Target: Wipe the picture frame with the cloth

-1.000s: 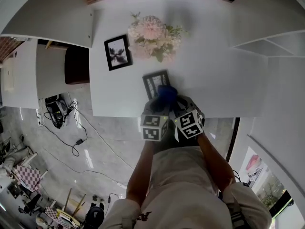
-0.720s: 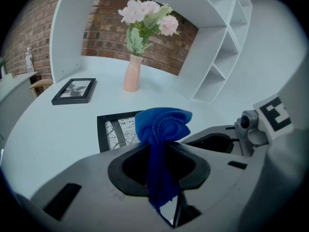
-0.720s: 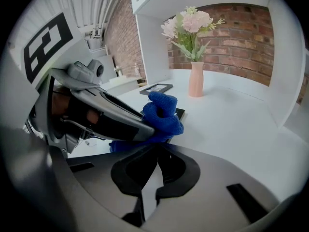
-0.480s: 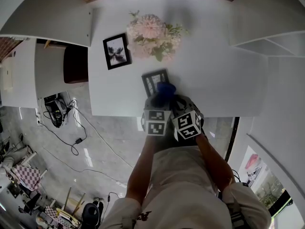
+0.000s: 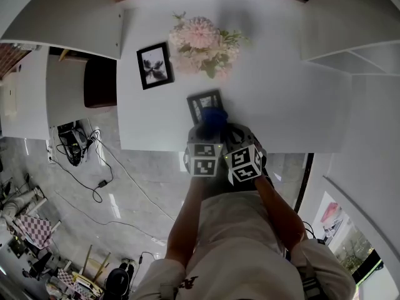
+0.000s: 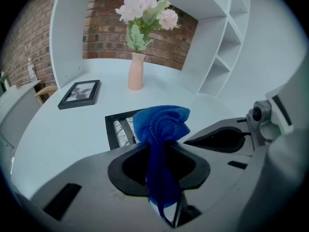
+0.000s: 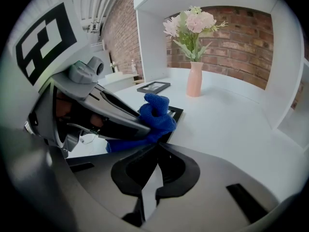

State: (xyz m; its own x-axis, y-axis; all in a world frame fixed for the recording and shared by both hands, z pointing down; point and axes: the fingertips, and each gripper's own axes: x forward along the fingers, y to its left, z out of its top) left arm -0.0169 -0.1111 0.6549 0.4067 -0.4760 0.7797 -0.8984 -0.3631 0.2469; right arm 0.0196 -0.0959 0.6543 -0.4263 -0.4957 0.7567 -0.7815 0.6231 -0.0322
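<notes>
Blue cloth, clamped in left gripper, has edged slightly leftward over the picture frame lying flat on the white table; wiping judged under way. Right gripper closed, empty, alongside.

Cloth look: the cloth is blue and soft, bunched into a wad.
Cloth hold: pinched between the jaws of the left gripper; the wad sticks out past the tips and a tail hangs back below.
Cloth place: over the near right part of the frame; contact cannot be told.
Frame look: black, rectangular, with a pale patterned picture.
Frame pose: flat on the white table, near its front edge, partly hidden by the cloth.
</notes>
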